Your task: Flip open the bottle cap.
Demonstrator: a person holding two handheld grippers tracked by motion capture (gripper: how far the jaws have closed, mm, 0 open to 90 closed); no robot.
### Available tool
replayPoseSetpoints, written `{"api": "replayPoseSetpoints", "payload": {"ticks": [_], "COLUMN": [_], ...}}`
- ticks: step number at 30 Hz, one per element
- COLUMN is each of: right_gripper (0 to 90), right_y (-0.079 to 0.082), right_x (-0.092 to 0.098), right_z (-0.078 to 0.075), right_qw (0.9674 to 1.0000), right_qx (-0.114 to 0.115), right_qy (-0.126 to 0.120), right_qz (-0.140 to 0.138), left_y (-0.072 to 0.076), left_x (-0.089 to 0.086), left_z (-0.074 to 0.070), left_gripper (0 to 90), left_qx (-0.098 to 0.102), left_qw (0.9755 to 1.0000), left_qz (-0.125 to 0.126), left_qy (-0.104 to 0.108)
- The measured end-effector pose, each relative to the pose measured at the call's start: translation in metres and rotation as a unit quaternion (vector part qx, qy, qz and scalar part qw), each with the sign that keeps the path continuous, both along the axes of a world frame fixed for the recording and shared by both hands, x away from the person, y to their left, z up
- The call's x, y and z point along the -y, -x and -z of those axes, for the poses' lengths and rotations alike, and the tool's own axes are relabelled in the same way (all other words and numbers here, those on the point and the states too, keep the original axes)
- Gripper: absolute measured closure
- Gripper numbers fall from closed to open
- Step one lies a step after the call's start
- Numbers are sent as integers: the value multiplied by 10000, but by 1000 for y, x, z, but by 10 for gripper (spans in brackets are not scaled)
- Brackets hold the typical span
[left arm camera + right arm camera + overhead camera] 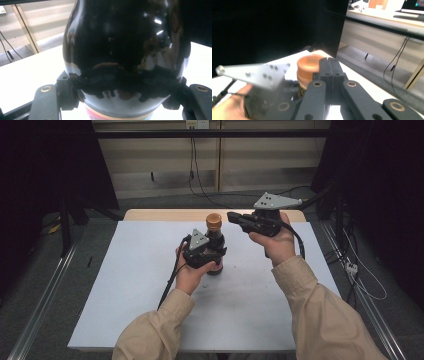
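Standing upright near the middle of the white-topped bench (150,290) is a dark glossy bottle (216,245) with a brown cap (214,221), and the left claw (202,254) has it clamped round the belly, pads pressed onto both sides of the glass, with the bottle's base down on the bench surface. In the left gripper view the bottle (125,50) is super close, black and shiny, with a colourful label band just peeking out below the pads (75,85). The right claw (236,218) sits up off the bench, just to the right of the cap and about level with it, jaws squeezed together on nothing, not touching the bottle as far as I can tell. The right gripper view looks along those closed jaws (329,72) with the cap (308,67) blurry just behind them, plus the left gripper's grey plate (254,73) and a bit of the left hand (227,105) lower left
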State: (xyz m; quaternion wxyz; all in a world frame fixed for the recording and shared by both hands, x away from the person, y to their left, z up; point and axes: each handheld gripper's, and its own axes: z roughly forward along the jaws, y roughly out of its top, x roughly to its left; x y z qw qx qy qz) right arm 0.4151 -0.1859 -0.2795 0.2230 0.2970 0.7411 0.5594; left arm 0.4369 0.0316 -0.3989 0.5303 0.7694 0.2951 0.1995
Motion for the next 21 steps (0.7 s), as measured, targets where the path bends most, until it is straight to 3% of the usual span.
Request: {"api": "replayPoseSetpoints", "payload": {"ticks": [1,12,21], "right_gripper": [900,900,900], "right_y": [-2,-3,-3], "right_x": [1,-11,-15], "right_z": [6,11,15], "right_qw": [10000,9999,9996], "right_qx": [-69,-101,-201], "right_qy": [-19,34,110], "right_qz": [11,-100,-175], "left_y": [0,1,1], "left_x": [0,-1,-1], "left_z": [0,3,3], "left_gripper": [308,306,305], "left_qx": [2,54,47], "left_qw": [10000,9999,9999], "left_qz": [5,24,27], "left_qy": [11,139,126]}}
